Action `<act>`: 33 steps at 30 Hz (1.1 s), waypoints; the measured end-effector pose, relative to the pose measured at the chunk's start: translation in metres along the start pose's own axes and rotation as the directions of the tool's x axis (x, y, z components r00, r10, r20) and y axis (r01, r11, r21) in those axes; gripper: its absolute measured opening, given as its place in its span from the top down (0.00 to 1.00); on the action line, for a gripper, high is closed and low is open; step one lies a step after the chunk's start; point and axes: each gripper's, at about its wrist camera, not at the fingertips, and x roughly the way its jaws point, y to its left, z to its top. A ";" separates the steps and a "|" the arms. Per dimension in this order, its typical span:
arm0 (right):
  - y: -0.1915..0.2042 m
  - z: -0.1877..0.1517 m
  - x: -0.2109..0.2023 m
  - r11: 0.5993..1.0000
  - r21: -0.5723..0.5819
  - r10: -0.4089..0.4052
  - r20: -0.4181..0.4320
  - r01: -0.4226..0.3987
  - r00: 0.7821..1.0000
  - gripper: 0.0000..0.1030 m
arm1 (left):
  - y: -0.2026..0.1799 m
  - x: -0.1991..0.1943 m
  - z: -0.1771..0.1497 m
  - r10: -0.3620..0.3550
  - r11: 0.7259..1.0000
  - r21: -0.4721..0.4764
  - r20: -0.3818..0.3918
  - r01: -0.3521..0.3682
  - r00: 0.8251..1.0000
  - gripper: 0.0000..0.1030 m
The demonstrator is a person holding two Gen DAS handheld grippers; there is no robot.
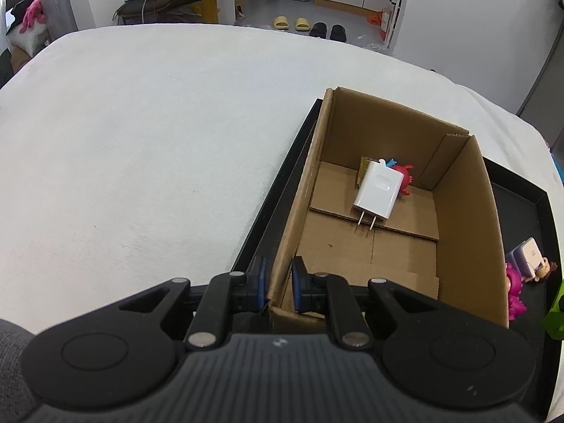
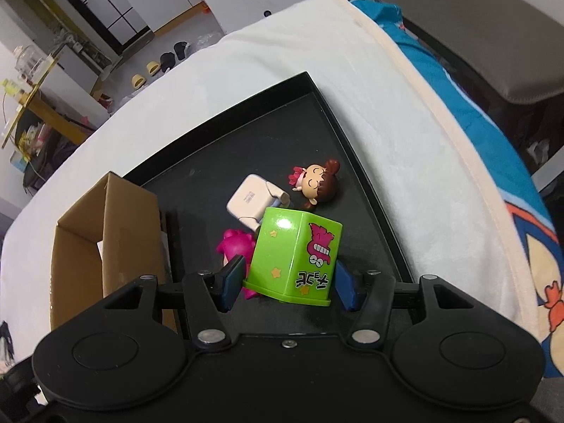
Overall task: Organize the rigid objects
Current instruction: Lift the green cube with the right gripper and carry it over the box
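Between right tongs: green box

Your green cup stands upside down on the black tray, beside a pink toy, white adapter and doll. A white charger lies inside the cardboard box.

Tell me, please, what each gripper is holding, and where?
The left gripper pinches the cardboard box's near-left wall. The right gripper brackets the green cup's sides; contact is unclear.
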 end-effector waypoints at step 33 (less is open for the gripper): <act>0.115 -0.011 -0.026 0.959 -0.282 0.001 0.075 0.020 0.997 0.48 | 0.023 -0.004 0.002 -0.098 0.992 -0.080 0.019 0.099 0.995 0.87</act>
